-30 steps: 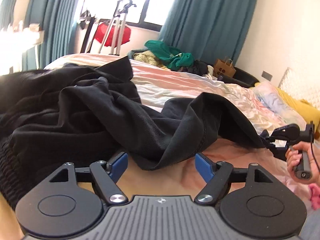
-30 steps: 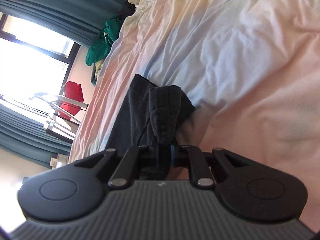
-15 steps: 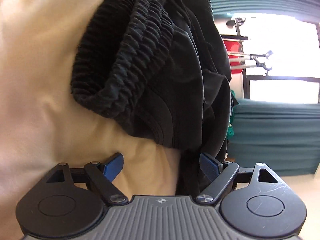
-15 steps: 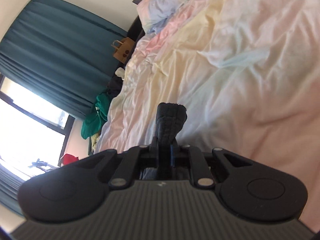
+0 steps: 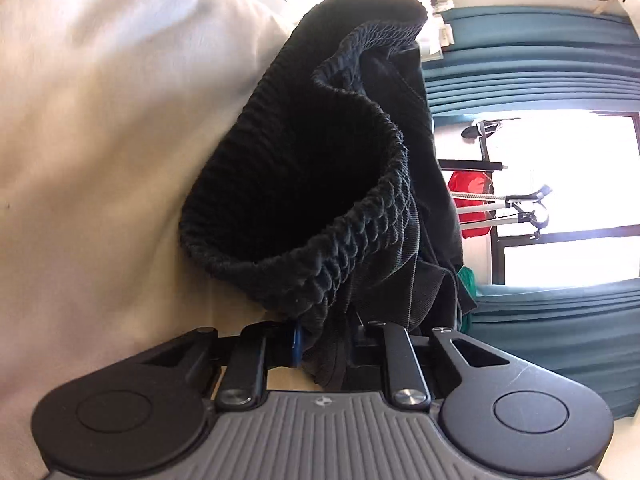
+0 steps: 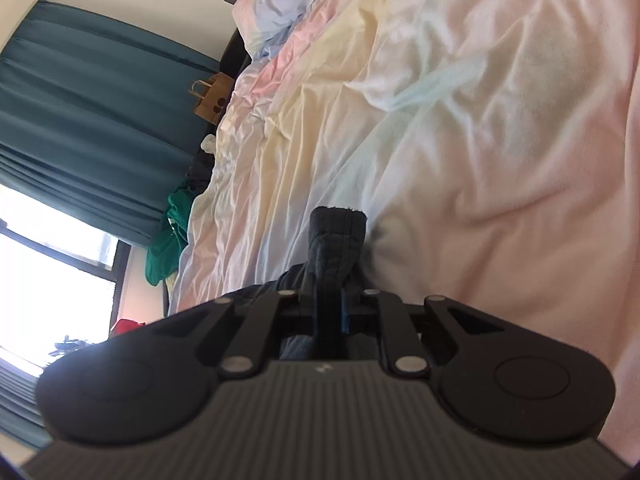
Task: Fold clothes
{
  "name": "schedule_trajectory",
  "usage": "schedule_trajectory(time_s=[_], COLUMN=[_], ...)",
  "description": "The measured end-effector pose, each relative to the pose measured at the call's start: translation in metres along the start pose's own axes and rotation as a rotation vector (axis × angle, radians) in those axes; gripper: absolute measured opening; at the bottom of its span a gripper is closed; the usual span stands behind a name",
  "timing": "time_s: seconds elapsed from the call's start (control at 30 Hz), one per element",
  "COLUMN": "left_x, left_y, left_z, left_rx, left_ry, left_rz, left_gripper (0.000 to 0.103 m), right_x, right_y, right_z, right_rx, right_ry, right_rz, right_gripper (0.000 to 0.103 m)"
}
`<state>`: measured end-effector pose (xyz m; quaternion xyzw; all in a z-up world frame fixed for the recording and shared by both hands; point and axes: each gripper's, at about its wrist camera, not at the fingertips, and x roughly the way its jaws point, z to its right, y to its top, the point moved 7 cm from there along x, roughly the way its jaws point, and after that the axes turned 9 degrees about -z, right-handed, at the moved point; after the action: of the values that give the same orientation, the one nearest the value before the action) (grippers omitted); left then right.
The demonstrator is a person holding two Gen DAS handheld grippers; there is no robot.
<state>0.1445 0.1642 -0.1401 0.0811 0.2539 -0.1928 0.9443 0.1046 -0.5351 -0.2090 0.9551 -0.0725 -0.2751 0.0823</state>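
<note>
A black garment with a ribbed elastic waistband [image 5: 320, 208] lies bunched on the pale bed sheet [image 5: 100, 160]. In the left wrist view my left gripper [image 5: 326, 344] is rolled on its side. Its jaws are closing, and the waistband's edge is pinched between the blue pads. In the right wrist view my right gripper [image 6: 332, 314] is shut on another end of the black garment [image 6: 338, 240]. A stub of that cloth sticks out past the fingertips, just above the pastel sheet [image 6: 480, 140]. The rest of the garment is hidden behind the gripper body.
Teal curtains [image 5: 540, 60] and a bright window [image 5: 560, 152] stand beyond the bed, with a red item [image 5: 468, 188] on a rack. A green clothes heap [image 6: 168, 232] and a brown paper bag [image 6: 212, 98] sit at the bed's far side. Pillows [image 6: 280, 4] lie at the head end.
My left gripper rolled onto its side, came down to the elastic waistband and went from wide open to pinched on it. The right gripper kept its grip, shifted and turned.
</note>
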Motion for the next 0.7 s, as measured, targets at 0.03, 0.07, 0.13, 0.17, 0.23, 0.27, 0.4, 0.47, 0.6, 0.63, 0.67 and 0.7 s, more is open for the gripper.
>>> schedule_trajectory(time_s=[0.03, 0.07, 0.13, 0.17, 0.23, 0.27, 0.4, 0.47, 0.6, 0.63, 0.67, 0.7], left_x=[-0.008, -0.019, -0.042, -0.053, -0.081, -0.095, -0.138, -0.154, -0.180, -0.191, -0.204, -0.208], left_y=[0.003, 0.008, 0.018, 0.024, 0.036, 0.043, 0.061, 0.065, 0.084, 0.085, 0.086, 0.084], left_z=[0.006, 0.012, 0.025, 0.031, 0.041, 0.043, 0.050, 0.046, 0.026, 0.014, 0.001, -0.007], left_rx=[0.018, 0.026, 0.044, 0.052, 0.061, 0.066, 0.063, 0.039, 0.020, 0.007, -0.007, -0.006], left_ry=[0.006, 0.007, 0.005, 0.006, 0.013, 0.015, 0.055, 0.073, 0.136, 0.163, 0.190, 0.219], left_rz=[0.021, 0.043, 0.081, 0.097, 0.139, 0.154, 0.167, 0.139, 0.103, 0.083, 0.061, 0.041], left_gripper=[0.014, 0.012, 0.010, 0.009, 0.009, 0.008, 0.008, 0.008, 0.009, 0.009, 0.010, 0.010], right_x=[-0.001, -0.003, -0.008, -0.011, -0.014, -0.017, -0.036, -0.051, -0.076, -0.079, -0.078, -0.076], right_y=[0.001, 0.001, 0.001, 0.001, 0.002, 0.002, 0.002, 0.002, 0.004, 0.005, 0.005, 0.005], right_z=[0.001, 0.000, -0.002, -0.004, -0.005, -0.006, -0.017, -0.022, -0.015, -0.006, 0.004, 0.013], right_rx=[0.007, 0.003, -0.020, -0.028, -0.033, -0.041, -0.128, -0.168, -0.200, -0.177, -0.149, -0.124], right_ry=[0.007, 0.010, 0.012, 0.015, 0.020, 0.015, -0.039, -0.081, -0.225, -0.271, -0.301, -0.322], right_rz=[0.000, 0.001, 0.006, 0.009, 0.016, 0.024, 0.092, 0.145, 0.210, 0.205, 0.186, 0.161], right_gripper=[0.014, 0.014, 0.014, 0.014, 0.014, 0.014, 0.013, 0.013, 0.013, 0.013, 0.013, 0.013])
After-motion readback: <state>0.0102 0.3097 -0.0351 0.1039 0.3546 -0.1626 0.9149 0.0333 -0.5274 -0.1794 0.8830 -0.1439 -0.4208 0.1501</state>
